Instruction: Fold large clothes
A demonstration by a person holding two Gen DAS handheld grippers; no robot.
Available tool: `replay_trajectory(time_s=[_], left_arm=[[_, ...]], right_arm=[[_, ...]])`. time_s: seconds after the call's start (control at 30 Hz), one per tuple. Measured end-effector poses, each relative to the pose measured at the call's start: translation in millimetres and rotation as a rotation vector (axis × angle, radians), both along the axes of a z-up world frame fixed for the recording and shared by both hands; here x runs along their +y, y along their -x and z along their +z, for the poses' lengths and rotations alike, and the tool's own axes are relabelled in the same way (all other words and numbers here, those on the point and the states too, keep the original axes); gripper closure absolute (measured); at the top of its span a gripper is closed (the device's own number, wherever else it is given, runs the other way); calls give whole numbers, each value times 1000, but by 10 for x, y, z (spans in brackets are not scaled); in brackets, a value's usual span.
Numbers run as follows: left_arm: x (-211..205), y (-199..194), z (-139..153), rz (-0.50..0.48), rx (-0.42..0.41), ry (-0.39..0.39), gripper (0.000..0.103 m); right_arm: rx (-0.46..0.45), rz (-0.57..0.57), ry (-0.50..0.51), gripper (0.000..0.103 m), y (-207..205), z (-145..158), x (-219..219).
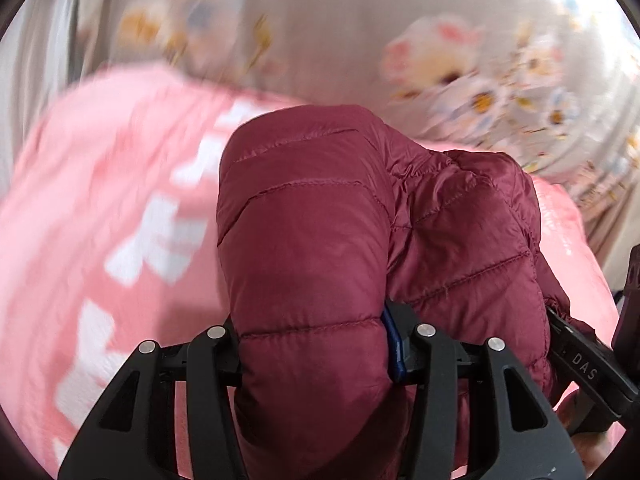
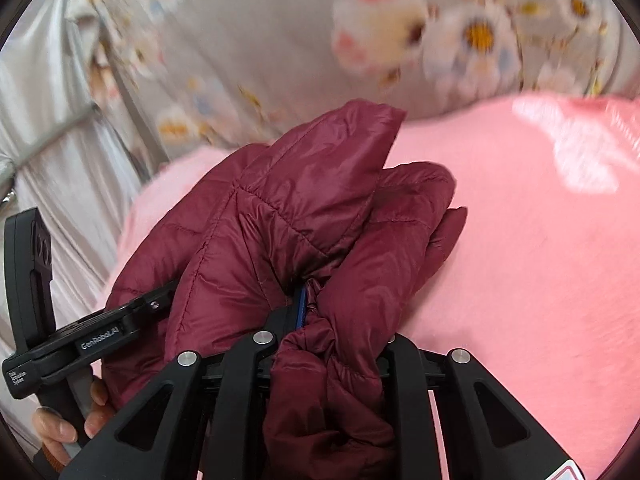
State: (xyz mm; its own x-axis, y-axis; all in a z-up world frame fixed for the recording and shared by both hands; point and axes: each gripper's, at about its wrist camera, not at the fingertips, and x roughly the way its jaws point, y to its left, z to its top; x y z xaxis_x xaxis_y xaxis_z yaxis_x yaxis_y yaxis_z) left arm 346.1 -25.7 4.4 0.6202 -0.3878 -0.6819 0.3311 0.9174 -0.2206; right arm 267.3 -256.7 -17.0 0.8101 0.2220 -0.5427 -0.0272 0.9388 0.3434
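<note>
A maroon quilted puffer jacket [image 1: 320, 220] fills the middle of the left wrist view and bulges over my left gripper [image 1: 316, 344], which is shut on a thick fold of it. In the right wrist view the same jacket [image 2: 304, 216] is bunched between the jaws of my right gripper [image 2: 320, 320], which is shut on it. Both fingertips are hidden by the fabric. The jacket hangs above a pink blanket with white letters [image 1: 100, 220]. The left gripper's body [image 2: 88, 336] shows at the lower left of the right wrist view, close beside the jacket.
The pink blanket [image 2: 520, 240] covers the bed below. A grey sheet with daisy and bunny print [image 2: 280, 32] lies behind it. A silvery curtain and a metal rail [image 2: 52, 136] stand at the left. The right gripper's body [image 1: 588, 364] shows at the lower right.
</note>
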Motion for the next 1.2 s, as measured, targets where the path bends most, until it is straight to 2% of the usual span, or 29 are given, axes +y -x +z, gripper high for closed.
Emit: replay_trajectory(time_s=[0.13, 0.23, 0.4, 0.47, 0.53, 0.67, 0.77, 0.83, 0.87, 0.9, 1.0, 1.1, 1.2], left_arm=[[180, -106, -246, 14, 17, 24, 44], [184, -107, -340, 7, 6, 14, 38], [71, -129, -431, -3, -70, -70, 32], [33, -201, -424, -11, -81, -87, 30], [9, -256, -423, -5, -91, -105, 22], [1, -235, -373, 22, -97, -149, 19], [-18, -59, -263, 47, -111, -216, 20], [-38, 64, -180, 54, -103, -240, 20], [-42, 118, -142, 57, -93, -245, 20], [-43, 150, -120, 58, -87, -245, 20], [-43, 238, -46, 70, -69, -244, 20], [-61, 278, -46, 92, -68, -277, 20], [-37, 275, -109, 105, -35, -260, 20]], right_arm=[[55, -8, -85, 84, -147, -325, -69], [66, -24, -94, 82, -169, -413, -75], [68, -80, -56, 64, -139, -370, -74], [52, -122, -51, 64, -56, -322, -102], [17, -184, -31, 63, 98, -222, -97], [-85, -270, 76, 63, 456, 82, 87], [-109, -223, 153, 64, 590, 241, 320], [-81, -169, 168, 71, 565, 270, 467], [-67, -149, 169, 79, 551, 265, 522], [-53, -140, 173, 83, 539, 253, 564], [-11, -136, 179, 83, 496, 183, 665], [40, -163, 186, 83, 451, 78, 688], [59, -179, 191, 83, 455, -35, 690]])
